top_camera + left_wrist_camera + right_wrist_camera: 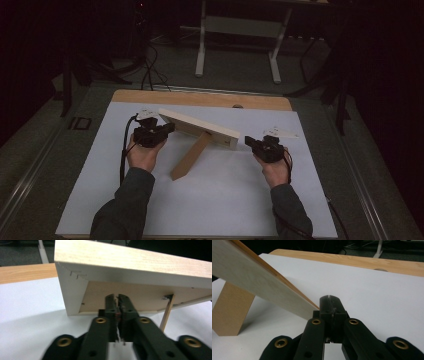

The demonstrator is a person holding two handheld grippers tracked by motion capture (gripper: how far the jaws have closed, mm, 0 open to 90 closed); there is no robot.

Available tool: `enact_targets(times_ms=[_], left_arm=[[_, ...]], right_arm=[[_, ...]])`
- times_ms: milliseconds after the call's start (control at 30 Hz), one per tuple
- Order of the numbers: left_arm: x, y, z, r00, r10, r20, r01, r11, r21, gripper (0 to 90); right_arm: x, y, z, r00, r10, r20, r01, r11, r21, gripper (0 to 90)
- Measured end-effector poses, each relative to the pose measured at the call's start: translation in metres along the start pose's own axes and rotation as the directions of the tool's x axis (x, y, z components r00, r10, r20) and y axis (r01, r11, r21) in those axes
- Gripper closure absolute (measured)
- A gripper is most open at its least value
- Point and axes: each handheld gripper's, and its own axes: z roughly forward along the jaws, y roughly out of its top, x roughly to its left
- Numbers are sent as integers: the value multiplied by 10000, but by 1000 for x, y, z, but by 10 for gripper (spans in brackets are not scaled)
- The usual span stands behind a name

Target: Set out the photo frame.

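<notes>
Frame point(200, 129) apparently tilted between closed hand-held grippers.

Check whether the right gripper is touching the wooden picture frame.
Cannot tell. In the right gripper view the shut right gripper sits right at the picture frame edge, but no view plainly shows contact or a gap.
</notes>
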Motion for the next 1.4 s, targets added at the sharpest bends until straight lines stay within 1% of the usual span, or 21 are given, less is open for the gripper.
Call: enact_targets(times_ms=[67, 200, 300, 467, 667, 733, 900, 1000, 1233, 1267, 1400], left_arm=[[-1, 1, 2, 10000, 24, -46, -24, 10000, 65, 900], [-3, 3, 6, 10000, 70, -19, -69, 9999, 117, 900], [-5, 4, 8, 9999, 129, -3, -129, 9998, 140, 900], [-9, 7, 11, 9998, 174, -22, -174, 9997, 178, 900], [-10, 7, 12, 9998, 209, -25, -209, 9996, 202, 900], [-10, 7, 13, 9997, 220, -45, -219, 9995, 208, 900], [-11, 6, 14, 9996, 280, -40, -279, 9994, 218, 900], [-13, 6, 16, 9993, 361, 3, -361, 9990, 261, 900], [-19, 5, 20, 9992, 400, 71, -402, 9987, 306, 900], [-21, 5, 21, 9987, 507, 60, -509, 9981, 343, 900], [-24, 5, 24, 9980, 624, 103, -627, 9974, 363, 900]], right_arm=[[1, 2, 3, 9999, -92, -54, 92, 10000, 31, 900], [2, 5, 8, 10000, -74, -53, 75, 9999, 95, 900], [4, 9, 14, 9998, -166, -117, 167, 9998, 131, 900], [6, 13, 17, 9996, -199, -179, 201, 9997, 105, 900], [7, 16, 20, 9993, -212, -299, 216, 9997, 109, 900], [7, 16, 22, 9989, -197, -424, 203, 9997, 133, 900], [9, 15, 23, 9987, -259, -444, 266, 9995, 147, 900], [8, 15, 23, 9986, -254, -474, 259, 9996, 100, 900], [9, 17, 20, 9978, -346, -568, 351, 9994, 66, 900], [10, 17, 19, 9976, -371, -582, 375, 9993, 66, 900], [11, 16, 19, 9974, -403, -598, 408, 9991, 74, 900]])
